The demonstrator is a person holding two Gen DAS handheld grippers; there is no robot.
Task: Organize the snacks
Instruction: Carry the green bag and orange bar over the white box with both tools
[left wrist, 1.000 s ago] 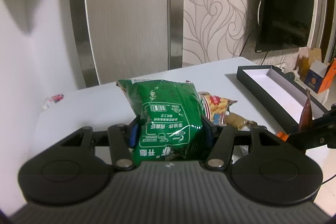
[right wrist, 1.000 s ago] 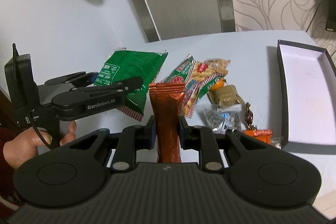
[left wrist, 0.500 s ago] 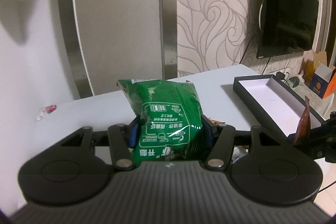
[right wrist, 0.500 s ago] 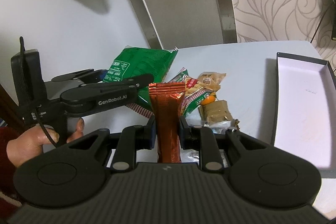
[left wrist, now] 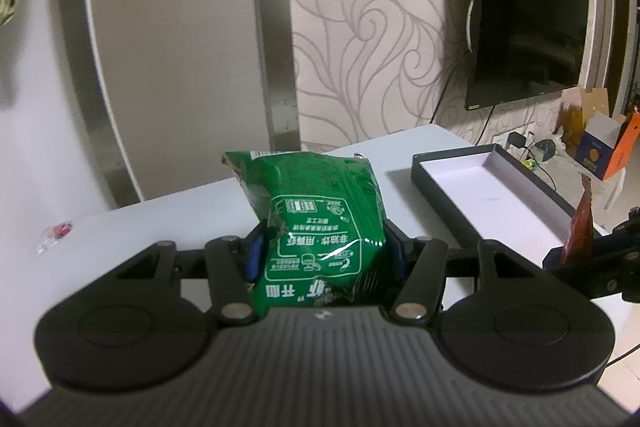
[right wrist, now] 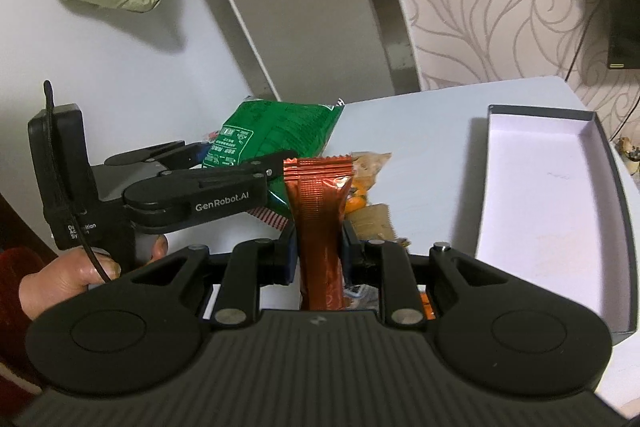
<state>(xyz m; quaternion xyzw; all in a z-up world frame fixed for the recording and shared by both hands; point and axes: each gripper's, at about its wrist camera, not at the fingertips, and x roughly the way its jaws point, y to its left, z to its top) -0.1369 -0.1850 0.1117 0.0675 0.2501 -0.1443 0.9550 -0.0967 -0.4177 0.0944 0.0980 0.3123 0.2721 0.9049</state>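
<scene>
Green bag (left wrist: 324, 223) clamped in left tool (left wrist: 324, 251), orange stick pack (right wrist: 320, 219) in right tool (right wrist: 318, 247); loose snacks (right wrist: 370, 195) only in right view.

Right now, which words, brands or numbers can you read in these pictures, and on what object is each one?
"GenRobot.AI": side of the left gripper.
"Sy...": white label on its handle, mostly hidden by a cable.
Green snack bag: white Chinese print, upside down, too blurred to read.
Orange-brown packet: no text visible.

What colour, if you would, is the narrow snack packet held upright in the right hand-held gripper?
Coppery orange-brown foil packet, clearest in the right wrist view.
</scene>
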